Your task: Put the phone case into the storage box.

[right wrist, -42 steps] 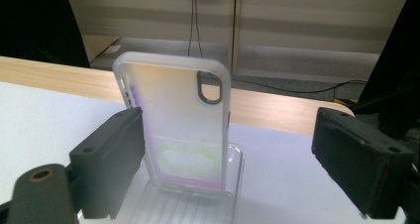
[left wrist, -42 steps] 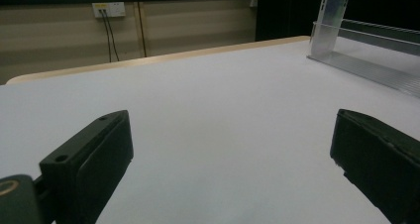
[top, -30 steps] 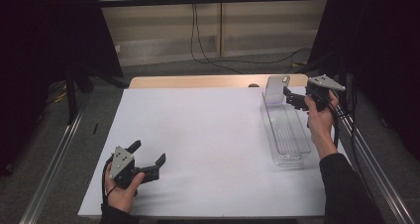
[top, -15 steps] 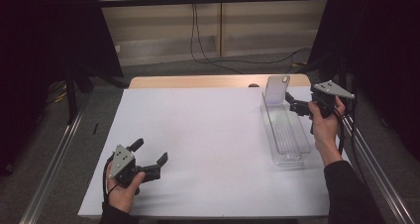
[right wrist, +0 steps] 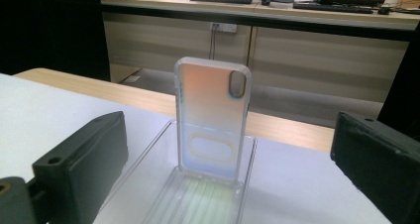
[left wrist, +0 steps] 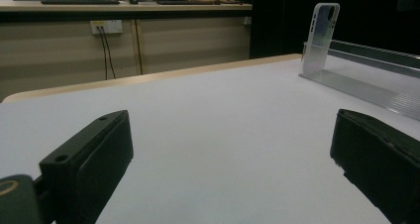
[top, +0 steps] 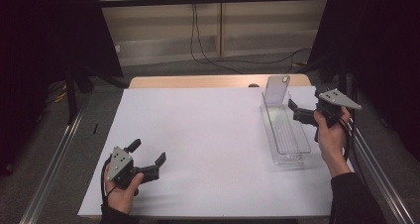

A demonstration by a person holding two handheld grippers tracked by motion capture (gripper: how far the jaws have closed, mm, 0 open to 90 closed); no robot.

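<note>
Both pairs of black jaws stand wide with nothing between them; those of the right gripper (top: 297, 111) have just been opening. Under everything lies the white rectangular table top (top: 208, 135). Along its right side rests a long clear plastic tray (top: 286, 135), just beside the right gripper. A translucent phone case (right wrist: 212, 120) stands upright at the tray's far end. The left gripper (top: 147, 158) sits low near the front left corner, well apart from the tray.

phone case (right wrist: 212, 120): 1 | clear tray (top: 296, 143): 1 | grippers: 2

Phone case (top: 276, 88) upright in tray (top: 292, 149)
</note>
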